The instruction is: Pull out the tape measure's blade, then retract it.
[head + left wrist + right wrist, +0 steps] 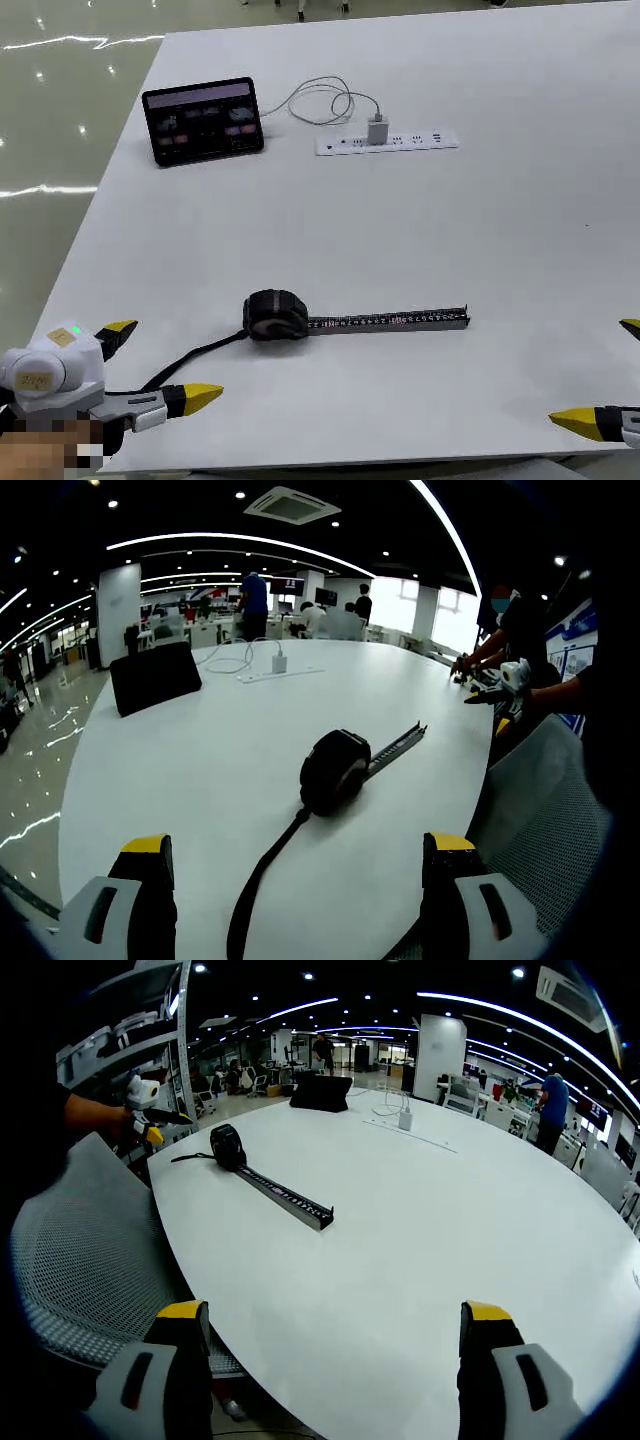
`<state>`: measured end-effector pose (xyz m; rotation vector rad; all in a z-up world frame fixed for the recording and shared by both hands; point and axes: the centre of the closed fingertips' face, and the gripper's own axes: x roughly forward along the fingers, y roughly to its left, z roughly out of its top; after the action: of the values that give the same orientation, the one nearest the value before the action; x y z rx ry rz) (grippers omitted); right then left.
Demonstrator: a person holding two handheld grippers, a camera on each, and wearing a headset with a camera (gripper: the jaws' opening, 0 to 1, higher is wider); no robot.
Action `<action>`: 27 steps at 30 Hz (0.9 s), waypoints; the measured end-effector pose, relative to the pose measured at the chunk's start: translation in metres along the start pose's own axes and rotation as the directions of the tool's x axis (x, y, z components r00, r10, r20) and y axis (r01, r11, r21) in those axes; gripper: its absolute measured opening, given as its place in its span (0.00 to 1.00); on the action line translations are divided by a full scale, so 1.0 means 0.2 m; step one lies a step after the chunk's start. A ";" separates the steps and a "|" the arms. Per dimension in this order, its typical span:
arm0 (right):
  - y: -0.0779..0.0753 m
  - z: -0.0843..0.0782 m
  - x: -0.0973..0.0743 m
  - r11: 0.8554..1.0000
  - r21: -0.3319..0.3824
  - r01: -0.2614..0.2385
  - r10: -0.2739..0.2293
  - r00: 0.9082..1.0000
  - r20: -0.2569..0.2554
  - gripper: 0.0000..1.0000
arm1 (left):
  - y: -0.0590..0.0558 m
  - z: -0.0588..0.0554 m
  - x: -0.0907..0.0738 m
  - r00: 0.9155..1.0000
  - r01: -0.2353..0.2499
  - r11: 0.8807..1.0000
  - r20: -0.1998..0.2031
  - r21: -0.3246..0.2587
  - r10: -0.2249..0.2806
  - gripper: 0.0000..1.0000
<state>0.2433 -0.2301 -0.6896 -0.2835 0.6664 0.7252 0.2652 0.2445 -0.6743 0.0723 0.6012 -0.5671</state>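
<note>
Lying near the worktop's front edge, left of centre, the tape measure has its blade run out flat to the right; retraction is judged the outstanding step. Its strap trails toward the front-left corner, where the left gripper hovers, jaws wide, holding nothing. The right gripper, front-right, is equally spread and empty. Both flank the case, apart from it.

- Left gripper hovers over the near-left corner of the table, its yellow-tipped jaws spread wide and holding nothing.
- Right gripper hangs at the table's near-right edge, jaws likewise parted, gripping nothing.
</note>
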 end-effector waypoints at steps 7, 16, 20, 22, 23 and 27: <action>0.01 -0.03 0.01 1.000 -0.002 0.016 -0.016 1.000 -0.019 1.00 | 0.01 0.01 0.02 1.000 0.002 1.000 -0.007 0.013 -0.002 1.00; -0.02 -0.01 0.01 1.000 0.008 0.015 -0.015 0.999 -0.029 1.00 | 0.00 0.00 0.03 1.000 0.003 1.000 -0.010 0.012 -0.003 1.00; -0.02 0.00 0.00 1.000 0.019 0.008 -0.008 1.000 -0.025 1.00 | -0.02 0.02 0.05 1.000 0.000 1.000 -0.010 0.010 0.000 1.00; -0.02 0.01 0.00 1.000 0.021 0.006 -0.005 1.000 -0.020 1.00 | -0.04 0.03 0.06 1.000 0.001 1.000 -0.005 0.006 -0.001 1.00; -0.02 0.01 0.00 1.000 0.021 0.003 -0.003 1.000 -0.020 1.00 | -0.04 0.03 0.07 1.000 -0.001 1.000 -0.005 0.006 0.001 1.00; -0.02 0.02 -0.01 1.000 0.002 -0.007 0.007 1.000 -0.026 0.98 | -0.09 0.05 0.09 1.000 0.004 1.000 -0.006 0.010 -0.004 1.00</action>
<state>0.2463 -0.2328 -0.6851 -0.2896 0.6930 0.7288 0.2737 0.2170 -0.6739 0.0820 0.6047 -0.5737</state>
